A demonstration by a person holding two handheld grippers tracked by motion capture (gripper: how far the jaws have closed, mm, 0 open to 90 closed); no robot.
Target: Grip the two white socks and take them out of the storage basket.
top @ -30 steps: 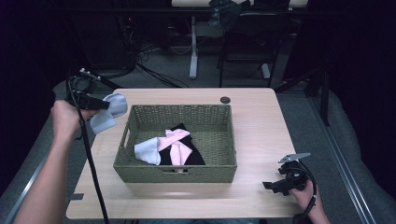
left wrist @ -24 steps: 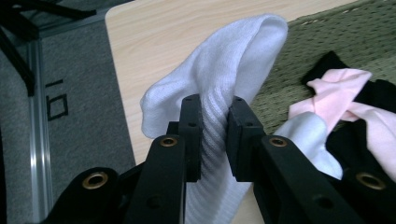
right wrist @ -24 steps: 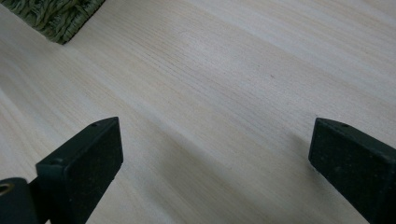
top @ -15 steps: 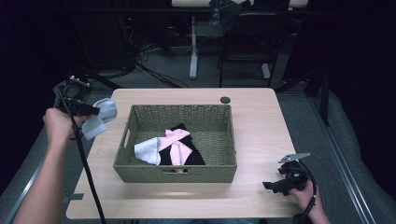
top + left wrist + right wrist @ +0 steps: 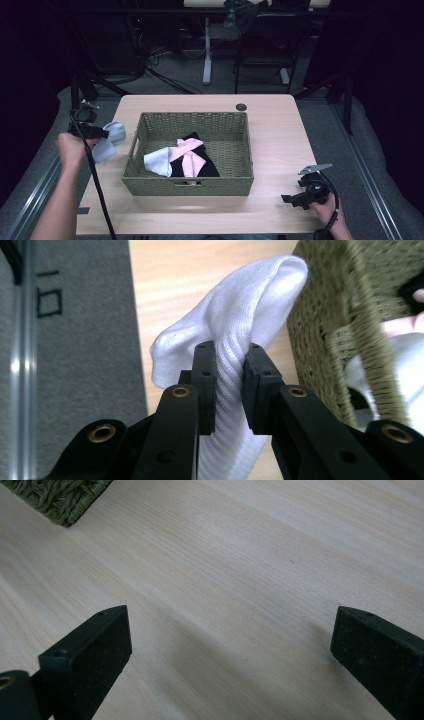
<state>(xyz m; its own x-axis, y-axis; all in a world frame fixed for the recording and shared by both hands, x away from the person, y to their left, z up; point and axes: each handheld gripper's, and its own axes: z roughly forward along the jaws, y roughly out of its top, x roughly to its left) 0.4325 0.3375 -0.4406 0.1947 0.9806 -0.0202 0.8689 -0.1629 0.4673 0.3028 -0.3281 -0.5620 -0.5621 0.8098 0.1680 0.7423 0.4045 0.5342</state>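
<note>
Sock fabric, white and ribbed, sits pinched between the two black jaws of the left gripper (image 5: 229, 385); the jaws are pressed on the cloth from both sides. The white sock (image 5: 235, 315) rises above the jaw tips in a rounded fold, and more of it hangs down between the jaws. In the high view this gripper (image 5: 100, 133) is at the left edge of the table (image 5: 280, 130), above the wood, and the sock (image 5: 109, 142) droops from it just beside the left wall of the woven basket (image 5: 150, 186), outside of it. Whether the sock touches the table, I cannot tell.

Inside the basket lie a white cloth (image 5: 157, 162), a pink cloth (image 5: 187, 152) and a black cloth (image 5: 207, 167), partly one over another.

The right gripper (image 5: 292, 199) is low at the near right part of the table, well apart from the sock. In the right gripper view its jaws stand wide apart with bare wood between them, and a corner of the basket (image 5: 60, 497) shows at the upper left.
</note>
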